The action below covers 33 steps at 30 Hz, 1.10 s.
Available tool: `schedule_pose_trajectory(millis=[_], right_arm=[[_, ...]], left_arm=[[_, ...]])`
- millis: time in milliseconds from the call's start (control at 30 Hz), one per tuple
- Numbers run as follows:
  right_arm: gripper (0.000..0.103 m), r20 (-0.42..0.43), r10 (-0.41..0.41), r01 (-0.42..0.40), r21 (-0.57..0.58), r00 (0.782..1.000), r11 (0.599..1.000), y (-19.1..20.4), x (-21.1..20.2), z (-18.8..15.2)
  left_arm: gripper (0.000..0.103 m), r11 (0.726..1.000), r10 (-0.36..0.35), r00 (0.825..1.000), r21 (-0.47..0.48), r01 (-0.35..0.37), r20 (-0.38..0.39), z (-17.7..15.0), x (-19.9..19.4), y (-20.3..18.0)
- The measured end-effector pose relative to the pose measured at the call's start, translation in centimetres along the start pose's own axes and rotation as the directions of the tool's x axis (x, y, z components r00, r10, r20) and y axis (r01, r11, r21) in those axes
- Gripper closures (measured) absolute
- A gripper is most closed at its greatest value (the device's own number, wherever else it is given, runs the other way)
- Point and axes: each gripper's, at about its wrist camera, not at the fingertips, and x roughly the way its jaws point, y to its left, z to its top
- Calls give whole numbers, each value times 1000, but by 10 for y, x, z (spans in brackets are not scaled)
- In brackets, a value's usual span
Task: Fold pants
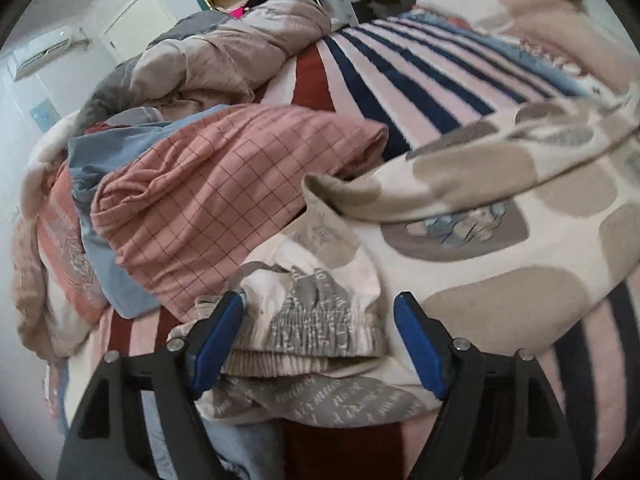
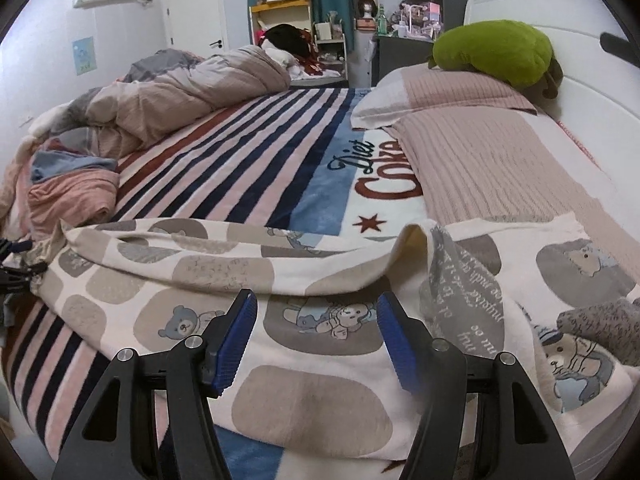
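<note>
I keep both tools released: left tool straddles the elastic waistband of the cream bear-print cotton pants, apparently for gripping; right tool hovers over their leg, spread across the striped bed blanket.

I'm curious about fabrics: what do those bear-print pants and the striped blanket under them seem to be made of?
The pants look like thin woven or knit cotton with a matte finish: they crease softly, and the waistband is gathered elastic. The striped blanket looks like plush fleece, since its surface appears fuzzy with a slight sheen. Neither can be confirmed from the look alone.
</note>
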Motion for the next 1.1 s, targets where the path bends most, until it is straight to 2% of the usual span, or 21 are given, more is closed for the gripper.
schedule_pose_trajectory(millis=[33,100,167,267,500,567,633,733,767,800,833,867,933,967,1067,1100], right_arm=[[45,-2,1,-1,8,1000,1000,-1,1,-1],[45,-3,2,-2,25,1000,1000,-4,1,-3],[45,0,2,-2,37,1000,999,-7,0,-3],[45,11,-2,2,47,1000,999,-10,-1,-2],[45,12,21,-21,37,1000,999,0,4,5],[45,7,36,-37,27,999,999,7,7,7],[45,4,47,-47,13,999,999,15,10,9],[45,-7,63,-64,-16,998,998,28,15,10],[45,-13,67,-68,-28,998,997,32,17,10],[45,-15,71,-71,-36,997,997,35,17,11],[45,-17,77,-78,-45,997,996,38,17,11],[45,-20,88,-89,-56,996,994,42,17,11],[45,-29,113,-115,-75,993,991,49,19,12],[45,-37,137,-140,-85,990,987,54,22,12],[46,-79,215,-222,-98,973,970,71,37,11],[54,-93,237,-245,-94,967,965,75,41,9]], left_arm=[[41,1000,-1,1000,6,1,-10,0,1,1],[78,1000,-4,999,5,4,-37,1,4,4],[91,1000,-7,999,-21,6,-47,5,4,13],[94,997,12,1000,-74,-14,-28,19,2,35],[95,983,127,991,-132,-130,-33,42,25,80],[94,978,123,991,-163,-130,-53,42,39,93],[88,976,101,992,-184,-113,-76,42,52,101],[58,973,133,988,-179,-144,-75,39,56,102],[42,969,165,985,-178,-172,-54,38,50,101],[36,967,181,983,-179,-183,-32,37,43,100],[36,966,185,983,-180,-183,-8,36,33,99],[37,967,176,984,-189,-171,10,35,24,99],[42,970,95,994,-229,-80,53,34,1,95],[44,971,27,996,-237,-7,82,35,-11,89],[44,973,-90,989,-202,113,119,39,-27,61],[45,969,-144,982,-186,165,125,40,-28,48]])
